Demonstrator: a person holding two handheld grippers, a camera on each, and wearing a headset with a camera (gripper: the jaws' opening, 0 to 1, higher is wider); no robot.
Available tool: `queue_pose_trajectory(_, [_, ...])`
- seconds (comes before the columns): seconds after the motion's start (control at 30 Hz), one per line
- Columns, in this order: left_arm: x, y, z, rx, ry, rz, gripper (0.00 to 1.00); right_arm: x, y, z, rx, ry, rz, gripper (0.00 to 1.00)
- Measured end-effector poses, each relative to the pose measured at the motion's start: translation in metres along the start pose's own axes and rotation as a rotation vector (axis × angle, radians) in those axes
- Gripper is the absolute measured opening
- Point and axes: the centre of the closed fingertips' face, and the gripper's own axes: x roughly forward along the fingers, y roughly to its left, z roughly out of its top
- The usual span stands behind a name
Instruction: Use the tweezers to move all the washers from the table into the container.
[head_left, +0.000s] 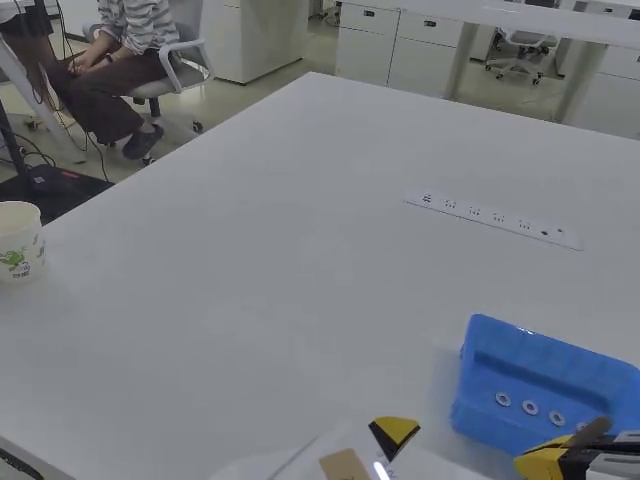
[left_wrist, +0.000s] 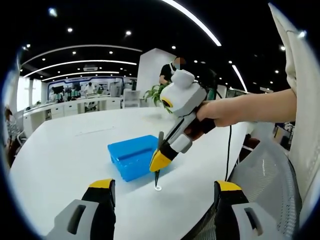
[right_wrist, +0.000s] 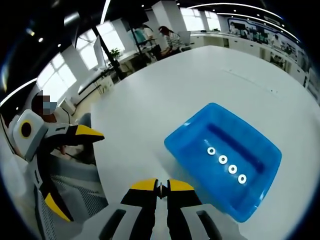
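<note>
A blue container (right_wrist: 222, 160) sits on the white table (head_left: 270, 250), with several washers (right_wrist: 223, 159) in a row inside it; they also show in the container (head_left: 545, 375) in the head view. My right gripper (right_wrist: 161, 186) is shut on the thin dark tweezers (right_wrist: 161, 192). In the left gripper view a hand holds the right gripper (left_wrist: 162, 160) beside the container (left_wrist: 132, 155), tweezers (left_wrist: 158, 176) pointing down at one washer (left_wrist: 158, 188) on the table. Whether the tips hold it I cannot tell. My left gripper (left_wrist: 163, 185) stands open, with nothing between its fingers.
A paper cup (head_left: 18, 240) stands at the table's left edge. A power strip (head_left: 495, 215) lies flat in the far right of the table. A person sits in a chair (head_left: 150, 70) beyond the far left corner. An office chair (left_wrist: 260, 175) is close behind the near edge.
</note>
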Motion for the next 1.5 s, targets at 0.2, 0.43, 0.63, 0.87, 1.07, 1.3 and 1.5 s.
queue_pose_trajectory(0.2, [0.0, 0.0, 0.0, -0.001, -0.001, -0.001, 0.82, 0.002, -0.004, -0.007, -0.012, 0.027, -0.013, 0.03])
queue_pose_trajectory(0.43, [0.0, -0.001, 0.001, -0.003, -0.005, -0.004, 0.82, 0.003, -0.001, -0.01, -0.012, 0.033, -0.012, 0.03])
queue_pose_trajectory(0.63, [0.001, -0.001, 0.0, -0.001, -0.001, -0.001, 0.82, 0.004, 0.005, -0.011, -0.034, 0.041, -0.023, 0.03])
queue_pose_trajectory(0.87, [0.001, -0.001, 0.0, -0.001, -0.002, 0.003, 0.82, 0.002, 0.01, -0.015, -0.102, 0.029, -0.066, 0.03])
queue_pose_trajectory(1.07, [0.001, -0.002, -0.001, 0.006, 0.003, -0.001, 0.82, 0.003, 0.009, -0.015, -0.163, -0.003, -0.096, 0.03])
queue_pose_trajectory(1.3, [0.0, -0.002, -0.001, 0.006, 0.002, -0.001, 0.82, 0.004, 0.011, -0.014, -0.177, -0.021, -0.095, 0.03])
queue_pose_trajectory(1.5, [0.0, -0.001, -0.001, 0.009, 0.004, 0.001, 0.82, 0.007, 0.015, -0.015, -0.219, -0.019, -0.109, 0.03])
